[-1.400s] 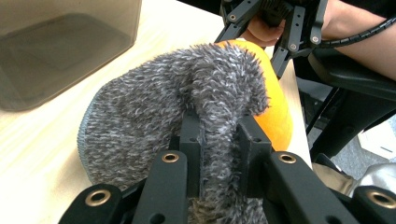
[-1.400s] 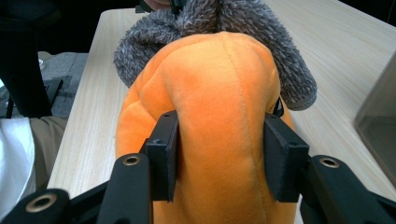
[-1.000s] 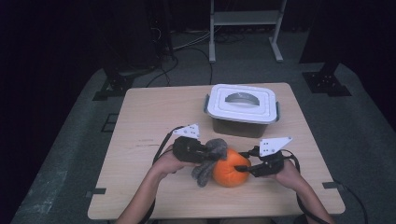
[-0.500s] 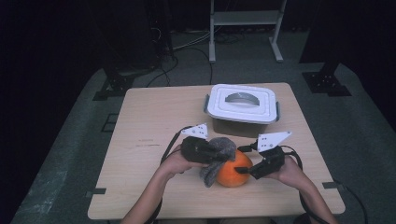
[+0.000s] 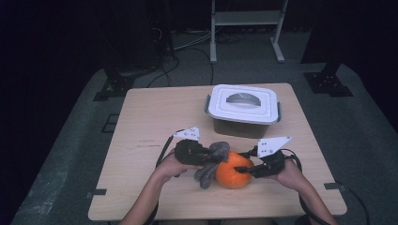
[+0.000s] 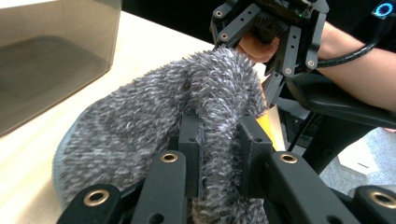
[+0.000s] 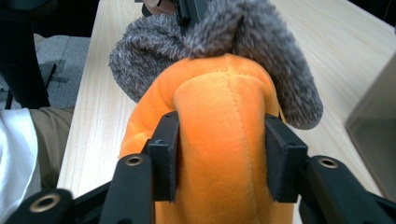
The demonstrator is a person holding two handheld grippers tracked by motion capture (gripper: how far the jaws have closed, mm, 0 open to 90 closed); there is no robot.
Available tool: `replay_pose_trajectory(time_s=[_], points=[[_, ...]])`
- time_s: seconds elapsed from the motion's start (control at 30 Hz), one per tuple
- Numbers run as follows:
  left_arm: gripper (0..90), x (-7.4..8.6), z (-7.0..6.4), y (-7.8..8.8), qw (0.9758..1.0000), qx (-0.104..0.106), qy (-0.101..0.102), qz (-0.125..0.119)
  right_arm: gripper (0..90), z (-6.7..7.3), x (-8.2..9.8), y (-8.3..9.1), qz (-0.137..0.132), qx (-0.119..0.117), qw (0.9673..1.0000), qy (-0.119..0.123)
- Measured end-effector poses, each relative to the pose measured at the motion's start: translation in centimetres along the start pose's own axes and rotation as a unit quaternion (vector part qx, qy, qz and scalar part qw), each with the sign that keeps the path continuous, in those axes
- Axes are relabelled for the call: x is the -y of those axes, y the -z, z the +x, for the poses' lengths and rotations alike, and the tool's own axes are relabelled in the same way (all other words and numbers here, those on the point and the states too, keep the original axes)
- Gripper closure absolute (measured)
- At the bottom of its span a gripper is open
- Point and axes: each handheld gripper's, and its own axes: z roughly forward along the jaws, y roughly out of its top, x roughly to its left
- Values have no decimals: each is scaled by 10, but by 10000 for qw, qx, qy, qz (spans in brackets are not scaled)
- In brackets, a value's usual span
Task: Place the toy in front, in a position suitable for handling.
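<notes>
Orange plush pumpkin (image 5: 233, 172) sits near the table's (image 5: 145, 122) near edge, squeezed between the jaws of the right gripper (image 5: 241, 169), which have just been closing on it. Just left, the left gripper (image 5: 214, 158) is clenched on a fold of the grey fuzzy cloth (image 5: 209, 168) draped against the pumpkin. Farther back stands a lidded white container (image 5: 243, 107).

an orange plush pumpkin (image 5: 233, 174) sits near the front edge of the wooden table, round and soft, with stitched seams running over its bulging segments. a fuzzy grey sock (image 5: 210, 164) is draped against its left side, the top lifted and bunched into a narrow fold, the rest sagging down to the tabletop beside the pumpkin. the two touch, the grey pile lapping over the orange plush's upper edge.
</notes>
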Motion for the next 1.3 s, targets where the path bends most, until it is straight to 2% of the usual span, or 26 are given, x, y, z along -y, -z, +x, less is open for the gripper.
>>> replay_pose_trajectory(time_s=[0.13,0.23,0.4,0.5,0.57,0.73,0.83,0.93,1.03,1.1,1.2,1.3], points=[[746,-6,-2,12,9999,0,-104,-25,556,-1,-9,-7,-186,-55,9998,21],[746,-12,-5,21,9998,-6,-198,-78,558,-1,-18,-21,-295,-155,9993,196],[746,-14,-6,35,9996,-78,-229,-124,554,-5,-21,-31,-611,-396,9973,16],[745,-9,-6,29,9993,-202,-280,156,541,-7,-14,-34,-470,-440,9979,9],[742,-5,-5,26,9996,-176,-212,54,540,-8,-7,-30,-490,-433,9979,-34],[739,6,2,20,9998,-199,-17,57,524,-14,10,-14,-493,-351,9981,-133],[739,4,1,14,9998,-206,-31,25,491,-17,16,-7,-469,-294,9980,-299],[739,-1,0,12,9996,-250,-85,101,362,-16,10,-3,-356,-239,9979,-484],[739,-4,0,10,9996,-246,-82,136,281,-9,-1,4,-280,-97,9986,-439],[739,-5,-1,7,9996,-219,-88,127,266,-6,-8,5,-333,-89,9985,-417],[739,-8,-3,3,9997,-180,-108,122,254,-2,-14,-1,-253,-39,9990,-355],[739,-7,-4,3,9995,-173,-146,209,334,-3,-12,-7,-118,-37,9997,-220]])
